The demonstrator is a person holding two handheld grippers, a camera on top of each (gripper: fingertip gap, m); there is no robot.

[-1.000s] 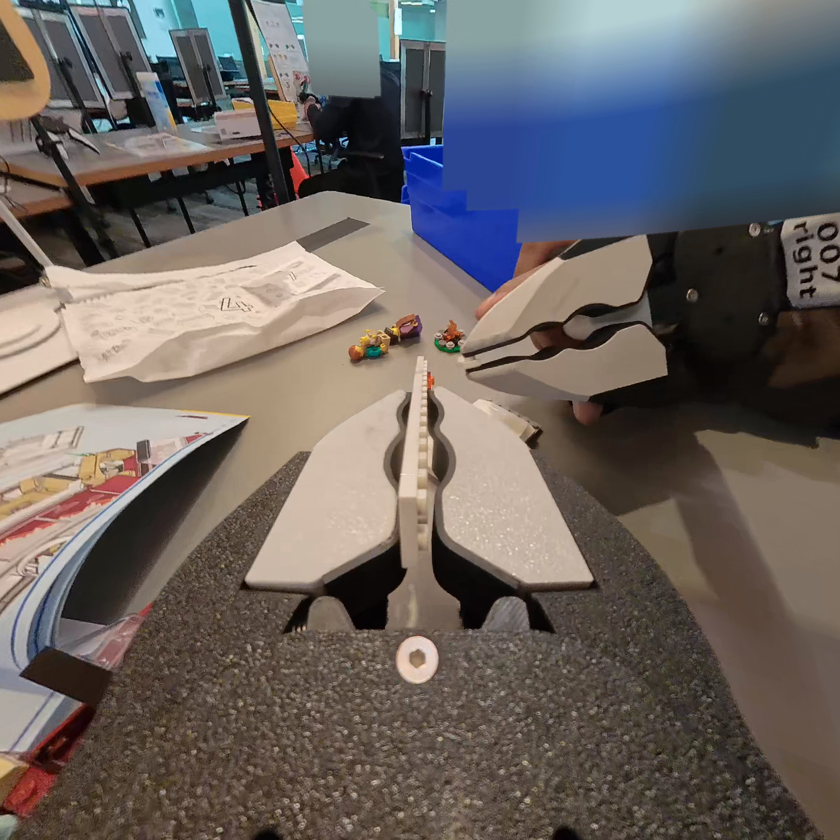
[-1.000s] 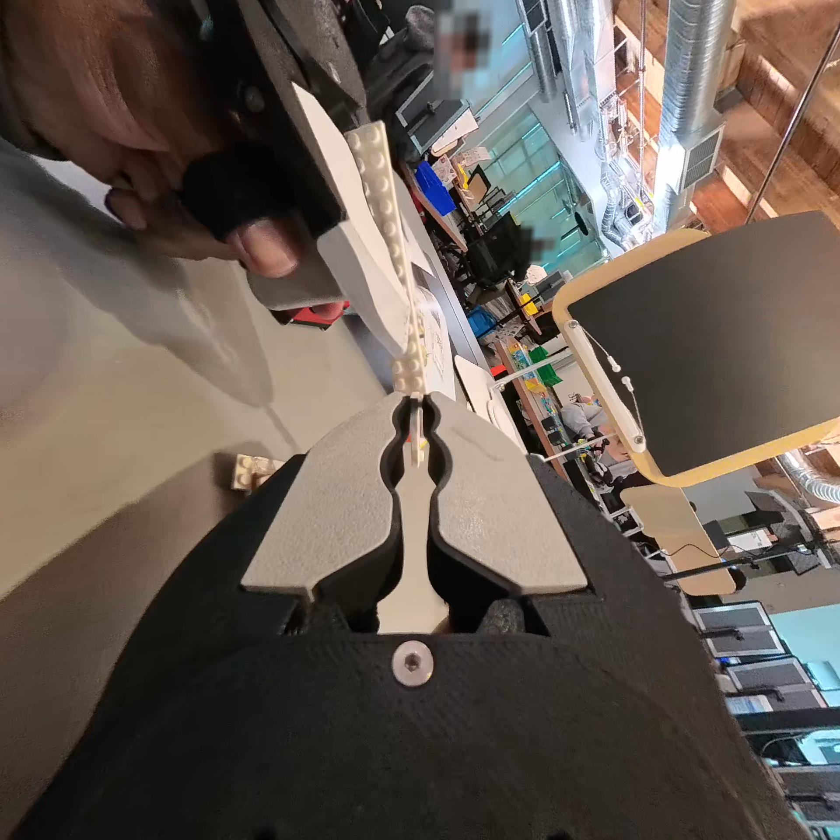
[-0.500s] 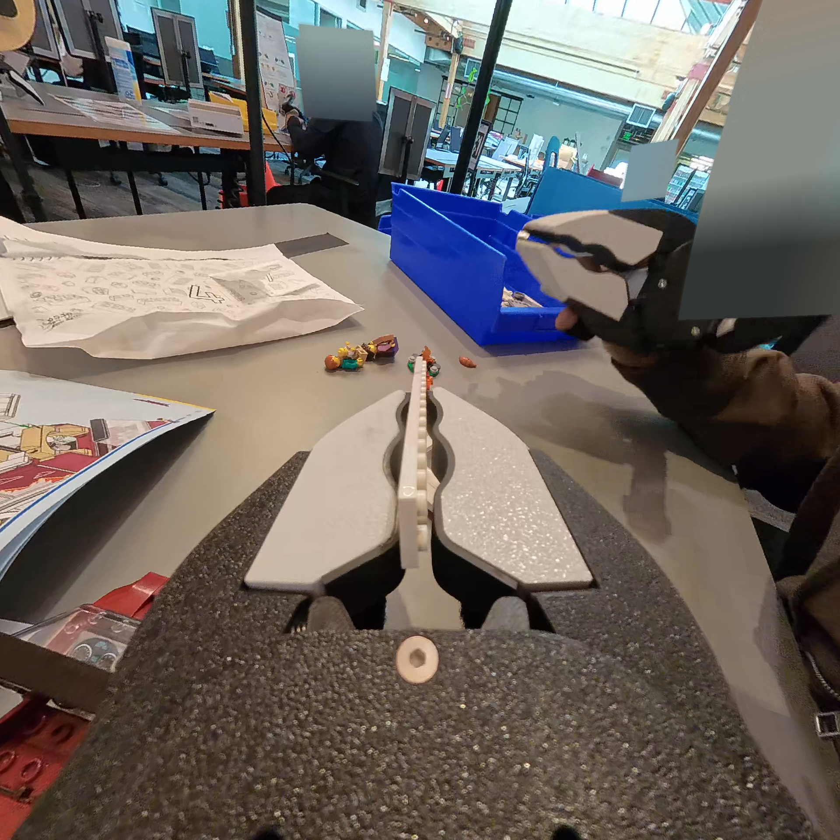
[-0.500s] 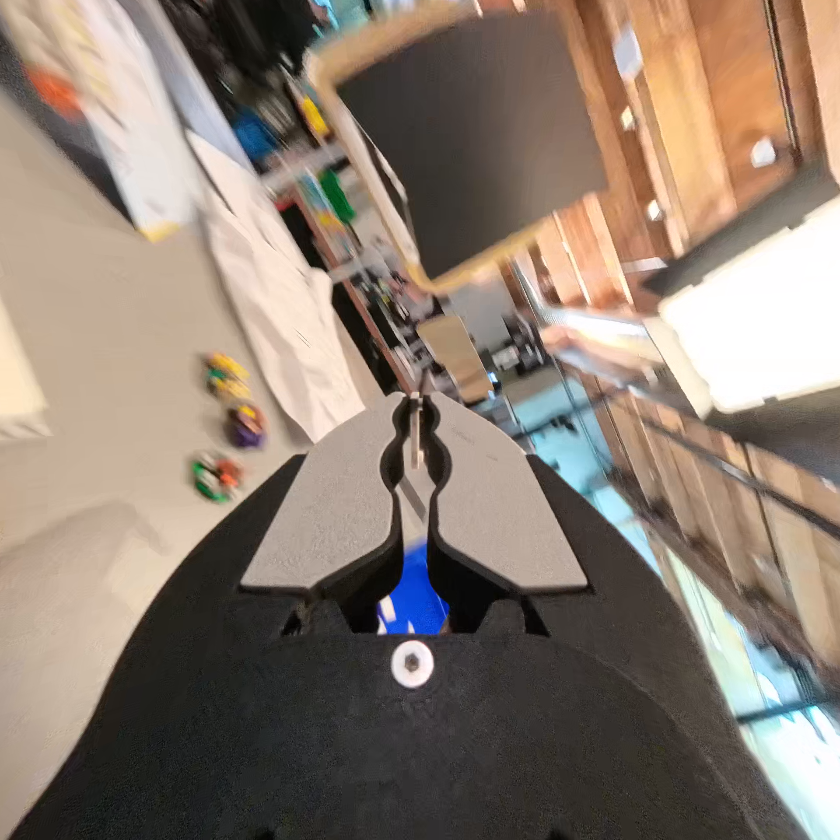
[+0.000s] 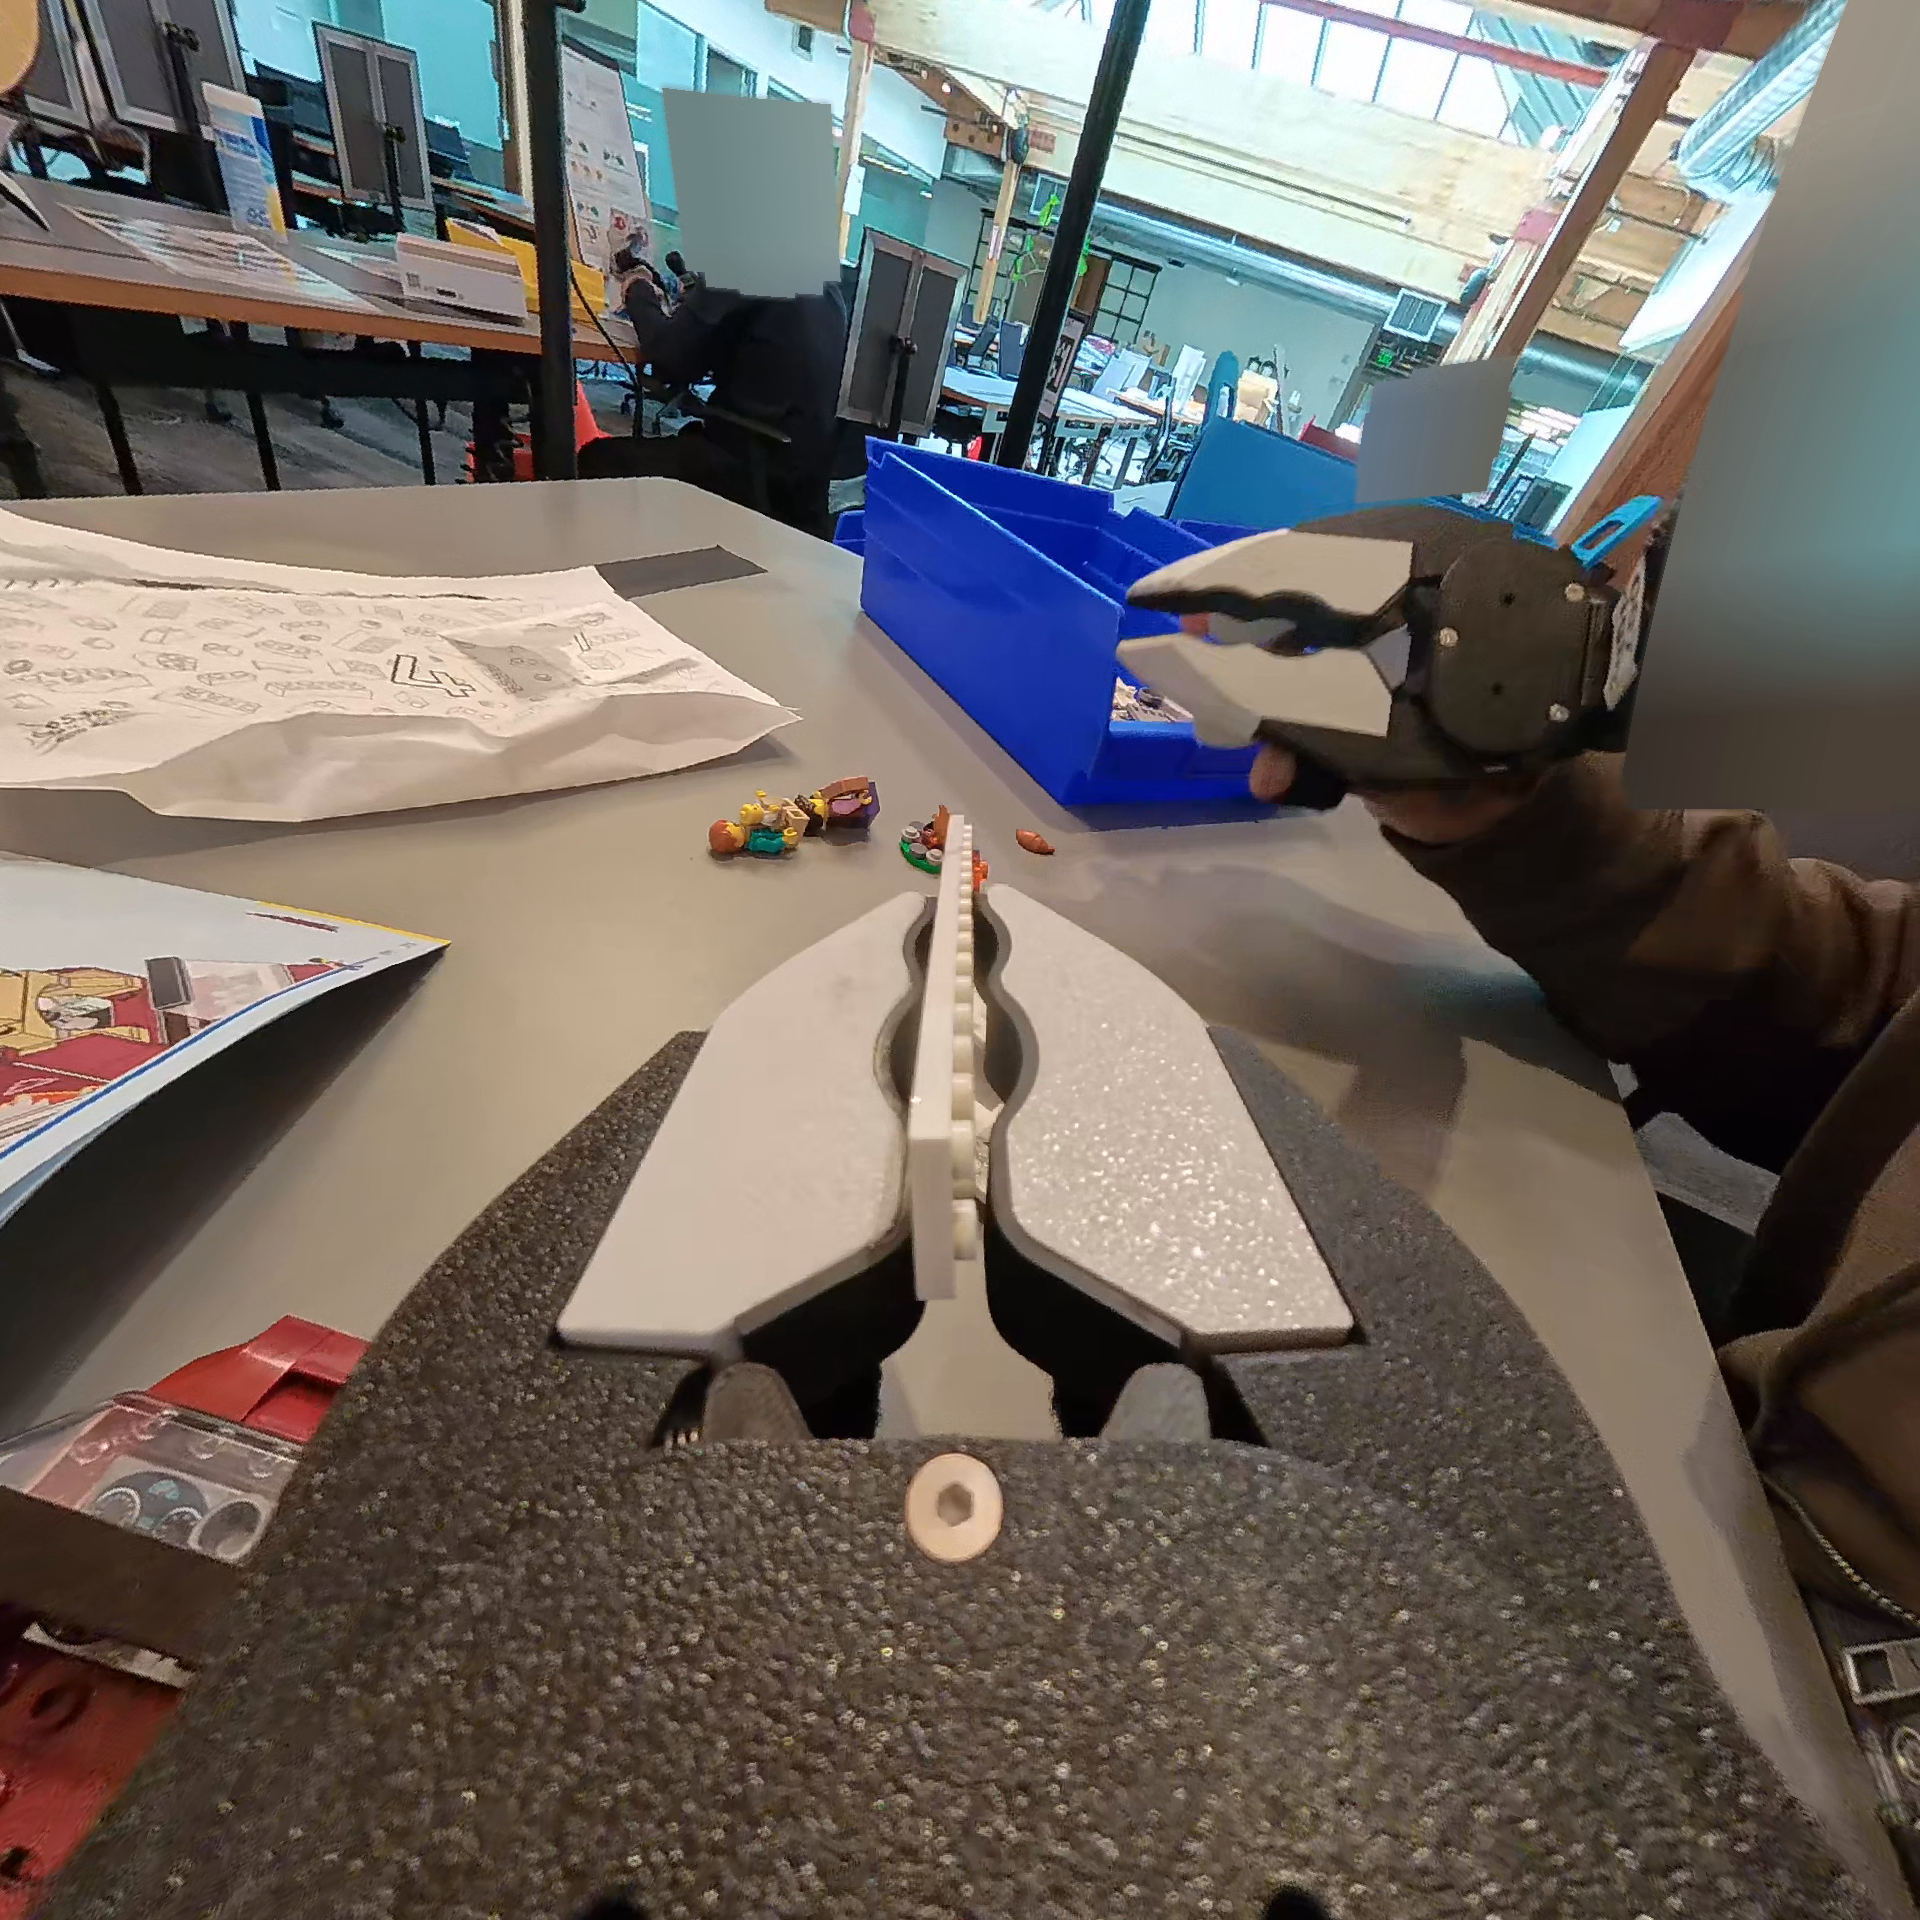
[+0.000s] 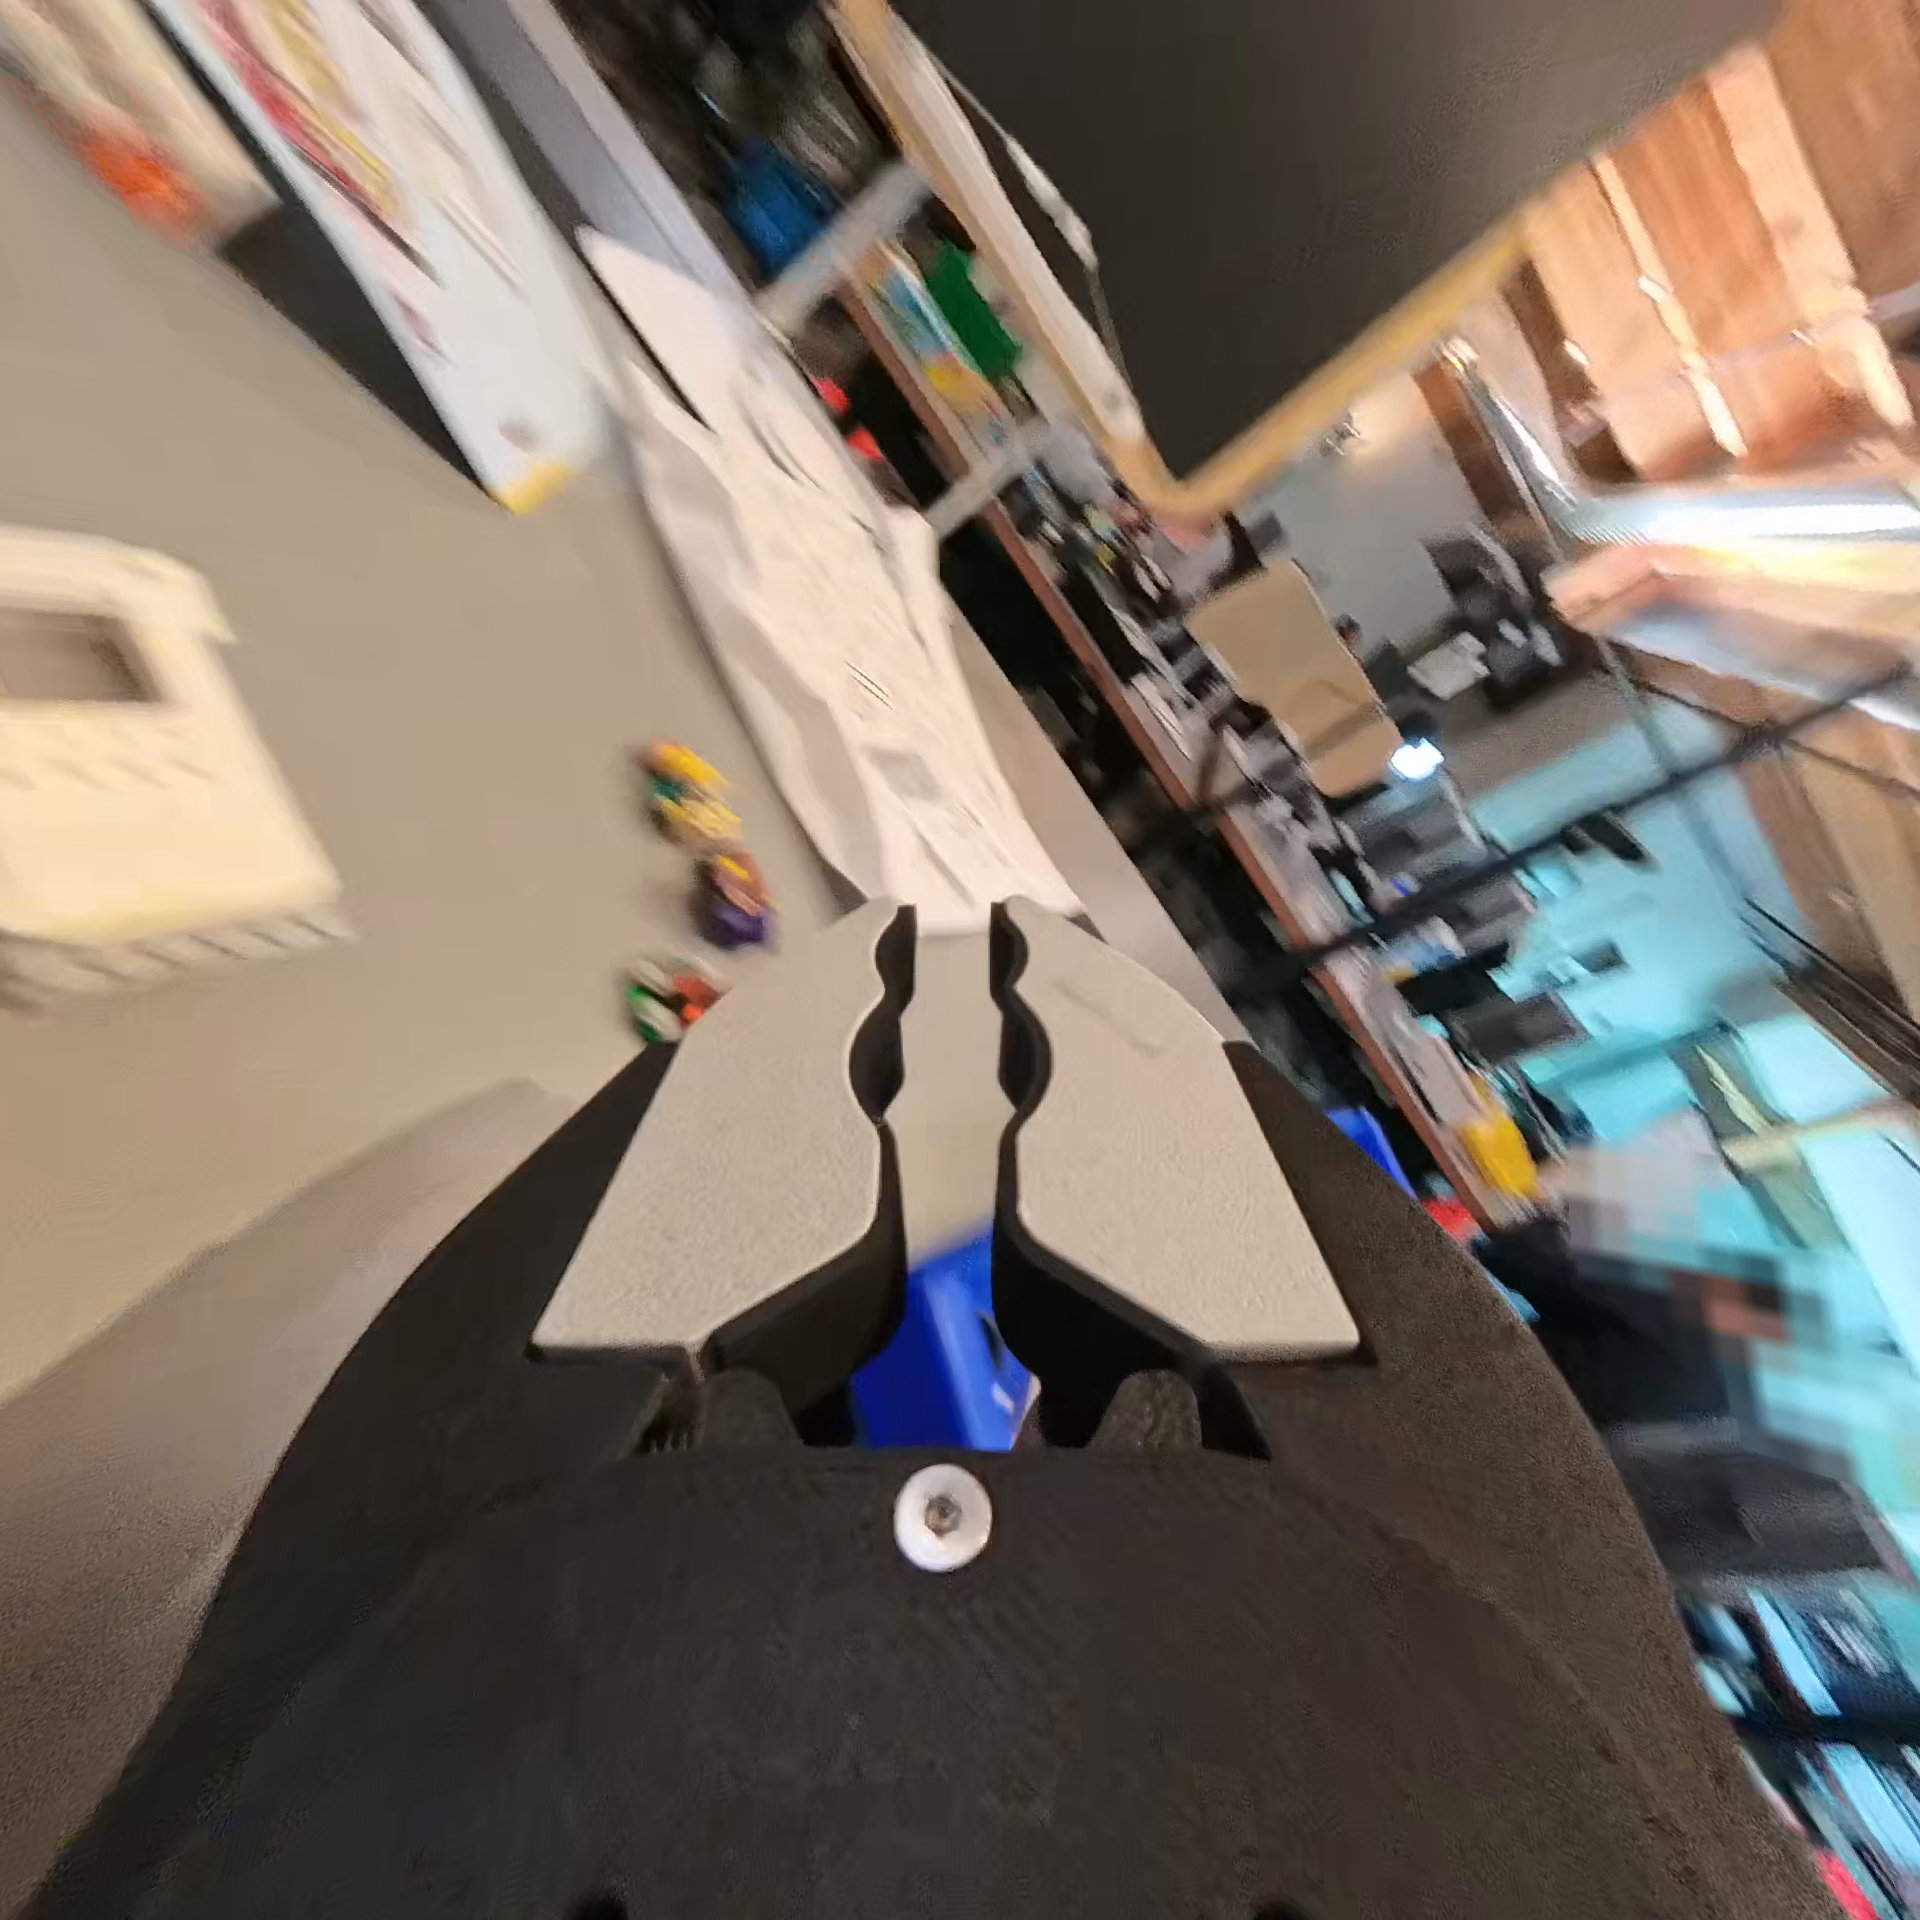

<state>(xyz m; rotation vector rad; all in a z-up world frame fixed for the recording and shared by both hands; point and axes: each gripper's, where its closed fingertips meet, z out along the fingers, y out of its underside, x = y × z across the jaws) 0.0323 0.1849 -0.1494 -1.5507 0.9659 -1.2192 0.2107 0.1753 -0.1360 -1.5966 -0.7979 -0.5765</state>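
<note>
My left gripper (image 5: 958,914) is shut on a long white studded plate (image 5: 948,1049) that stands on edge between its pads and points forward over the grey table (image 5: 540,935). My right gripper (image 6: 951,914) is open with nothing between its fingers. It also shows in the left wrist view (image 5: 1132,629), held up over the open end of a blue bin (image 5: 997,613) at the right. Small colourful toy figures (image 5: 795,816) lie on the table ahead of the plate's tip.
A white paper bag (image 5: 312,686) lies at the back left, and an open instruction booklet (image 5: 156,997) at the left. A red box and clear packet (image 5: 156,1465) sit at the near left. A large pale brick piece (image 6: 114,769) shows blurred in the right wrist view. Tip to tip, the grippers are about 20 cm apart.
My right gripper pulled away from the plate's tip and swung right, up over the blue bin. A small white piece it pinched is gone from its pads, which have opened. My left gripper keeps the plate.
</note>
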